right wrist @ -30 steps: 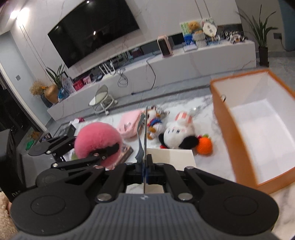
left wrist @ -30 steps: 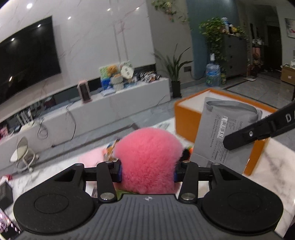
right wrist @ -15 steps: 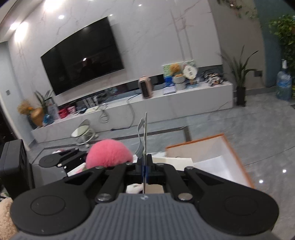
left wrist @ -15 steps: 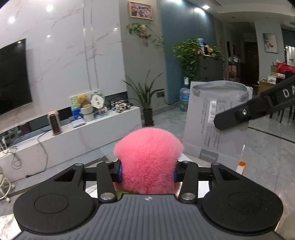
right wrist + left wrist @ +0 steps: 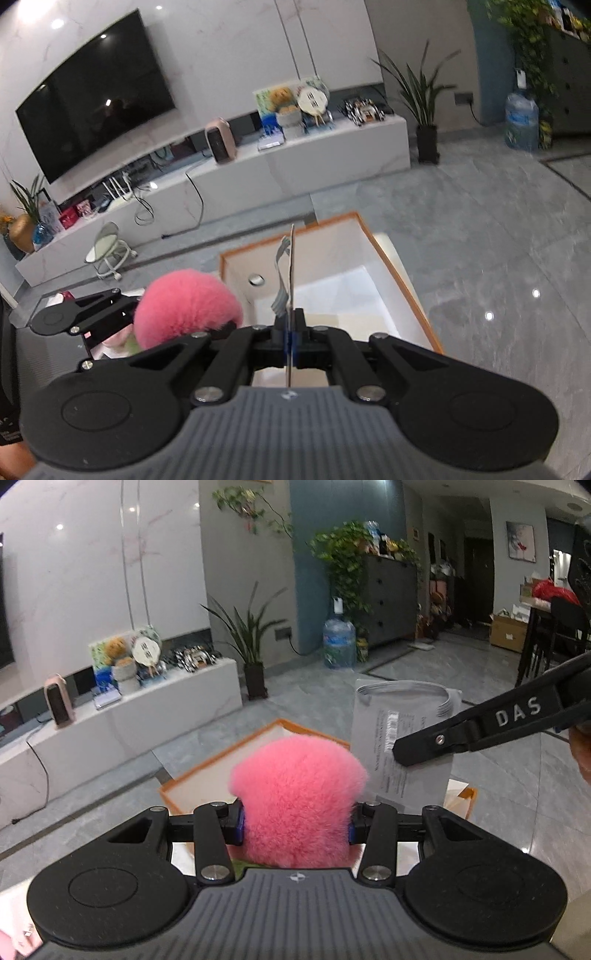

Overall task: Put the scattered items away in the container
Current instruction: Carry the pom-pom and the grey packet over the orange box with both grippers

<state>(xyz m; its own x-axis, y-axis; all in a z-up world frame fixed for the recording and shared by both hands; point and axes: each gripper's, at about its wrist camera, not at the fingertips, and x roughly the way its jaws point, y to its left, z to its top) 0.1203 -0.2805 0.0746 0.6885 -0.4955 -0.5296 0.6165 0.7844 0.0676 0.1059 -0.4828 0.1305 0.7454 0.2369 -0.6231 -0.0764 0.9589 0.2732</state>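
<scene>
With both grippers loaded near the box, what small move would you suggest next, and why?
Probably ease the left gripper forward over the orange box and let go: the pink pompom sits at its near rim, while the right gripper holds the grey packet above it.

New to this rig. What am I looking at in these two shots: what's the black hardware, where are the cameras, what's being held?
There is no robot arm here. A person carries a handheld two-finger gripper in each hand, and a fisheye camera on each one looks forward along its fingers, so the black hardware at the bottom of each picture is that gripper's own body.

In the left wrist view, the left gripper is shut on a pink fluffy ball. The right gripper reaches in from the right, pinching a flat grey packet.

In the right wrist view the right gripper shows that packet edge-on, with the pink ball to its left.

Both are held above an open orange-rimmed box, the container.
</scene>
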